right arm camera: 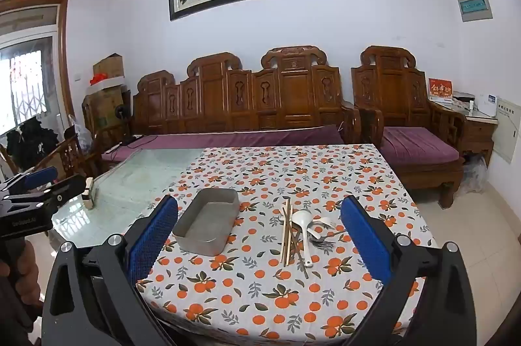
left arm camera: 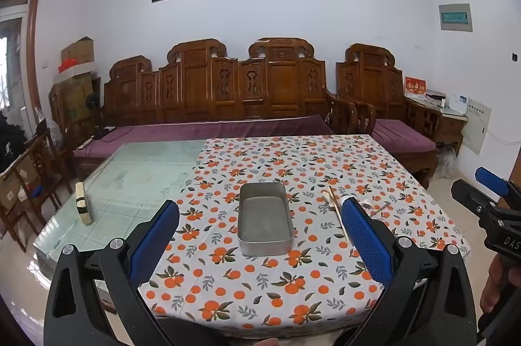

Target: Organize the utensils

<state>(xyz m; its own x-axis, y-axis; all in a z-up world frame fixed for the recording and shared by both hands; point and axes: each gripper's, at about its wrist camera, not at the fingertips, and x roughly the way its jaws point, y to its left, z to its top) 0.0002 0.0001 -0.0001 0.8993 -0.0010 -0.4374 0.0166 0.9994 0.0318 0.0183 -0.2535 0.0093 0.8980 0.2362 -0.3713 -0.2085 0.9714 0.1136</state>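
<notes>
A loose heap of utensils is seen lying on the orange-patterned cloth, right of the middle of the surface. In the heap, pale and dark chopsticks are laid roughly side by side, a white ladle-shaped spoon rests beside and partly over them, and a metal fork is tangled at the right edge together with a second white spoon. Just left of the heap, apart from it, an empty rectangular metal tray is placed on the cloth; nothing is contained in it.

The cloth covers only the right part of the surface; the glass top is left bare at the left, where a small pale block with a dark band is stood near the edge.

The right gripper is held above the near edge, its blue pads spread wide with nothing between them. The left gripper is likewise spread wide and empty, with the tray framed between its fingers. A carved wooden sofa with purple cushions is seen beyond the surface.
</notes>
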